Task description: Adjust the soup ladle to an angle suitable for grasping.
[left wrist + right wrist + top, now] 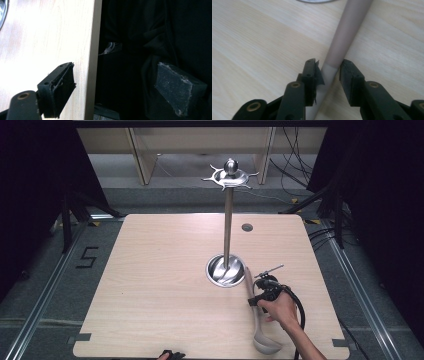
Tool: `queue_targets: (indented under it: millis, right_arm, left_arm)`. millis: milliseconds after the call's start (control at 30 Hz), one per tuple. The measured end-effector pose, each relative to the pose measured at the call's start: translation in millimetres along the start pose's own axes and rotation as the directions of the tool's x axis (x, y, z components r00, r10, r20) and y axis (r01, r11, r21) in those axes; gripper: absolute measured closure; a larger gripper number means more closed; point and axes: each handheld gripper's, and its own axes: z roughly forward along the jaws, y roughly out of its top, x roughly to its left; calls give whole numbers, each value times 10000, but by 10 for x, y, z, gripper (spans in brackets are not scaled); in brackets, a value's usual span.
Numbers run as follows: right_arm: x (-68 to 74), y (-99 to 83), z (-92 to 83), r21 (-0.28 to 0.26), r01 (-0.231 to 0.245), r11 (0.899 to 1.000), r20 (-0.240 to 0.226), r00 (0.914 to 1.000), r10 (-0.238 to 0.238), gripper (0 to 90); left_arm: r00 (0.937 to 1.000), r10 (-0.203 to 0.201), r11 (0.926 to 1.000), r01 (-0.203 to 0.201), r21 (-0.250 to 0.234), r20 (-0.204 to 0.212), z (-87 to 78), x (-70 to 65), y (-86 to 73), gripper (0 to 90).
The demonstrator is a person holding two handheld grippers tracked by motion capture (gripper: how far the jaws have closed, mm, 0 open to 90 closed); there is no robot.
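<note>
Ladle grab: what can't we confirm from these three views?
- High view: the right gripper and hand cover the ladle handle where it is gripped.
- Right gripper view: the ladle bowl is cut off by the bottom edge; the stand base is clipped at the top.
- Left gripper view: the left gripper faces dark cloth past the table edge.

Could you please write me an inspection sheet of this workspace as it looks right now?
Surface: light wooden table, with a small round grommet near the far edge.
Job's things: grey ladle lying flat, its handle end beside the metal stand with a hook crown and dish base.
Clutter: nothing seen.
Grippers: right gripper closed around the ladle handle, pads at its sides; left gripper open at the near table edge, holding nothing.
Cables: black cable trailing from the right gripper; more cables on the floor behind.
Surroundings: dark curtains, floor rails, wooden frame behind.
</note>
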Motion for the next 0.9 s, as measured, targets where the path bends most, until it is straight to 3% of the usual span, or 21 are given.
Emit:
queue_targets:
  millis: [33,133,167,200,333,533,567,600,667,700,800,833,867,900]
  right_arm:
    - [48,-15,-27,-215,-62,9998,-276,9996,56,701]
    - [86,-22,-50,-284,45,9996,-513,9987,-60,715]
    - [135,-31,-83,-537,97,9985,-876,9961,-144,736]
    - [145,-34,-96,-599,89,9982,-860,9962,-141,744]
    - [188,-51,-160,-1057,496,9932,-1401,9880,-643,766]
    - [256,-78,-285,-1250,802,9889,-1448,9846,-981,774]
    - [256,-80,-291,-1275,821,9884,-1221,9877,-978,774]
    - [268,-88,-321,-1554,974,9830,-1370,9834,-1191,774]
    - [267,-92,-336,-1561,1024,9824,-1348,9831,-1239,774]
    - [267,-98,-368,-1780,1263,9759,-1437,9778,-1527,774]
    - [295,-109,-384,-1962,1043,9750,-1498,9795,-1349,774]
    - [284,-117,-395,-1967,1248,9725,-1366,9787,-1532,774]
    - [296,-121,-402,-2016,1145,9727,-1398,9796,-1443,774]
    - [317,-137,-414,-2093,1123,9714,-1299,9814,-1414,774]
  left_arm:
    - [10000,10,10000,-10,-10,3,2,-2,1,149]
    - [10000,1,10000,-1,-80,-48,4,-9,1,149]
    - [10000,39,10000,-40,-58,-48,0,-9,3,150]
    - [9999,-59,9999,57,-137,-132,-1,-11,3,149]
    - [9996,-64,9999,62,-81,-258,-9,-12,0,149]
    - [9995,43,9997,-49,-222,-301,0,-8,4,149]
    - [9995,26,9998,-33,-219,-320,-1,-11,4,149]
    - [9995,18,9998,-25,-218,-322,-3,-12,5,150]
    - [9994,-12,9997,3,-252,-341,-8,-14,11,150]
    - [9995,142,9997,-148,-187,-286,-25,-1,22,150]
    - [9995,-76,9997,69,-236,-292,-24,-14,18,149]
    - [9996,-117,9996,110,-272,-244,-18,-18,14,149]
    - [10000,33,9999,-32,-165,16,-16,-6,16,149]
    - [9997,-15,9997,9,-262,-225,-17,-10,13,149]
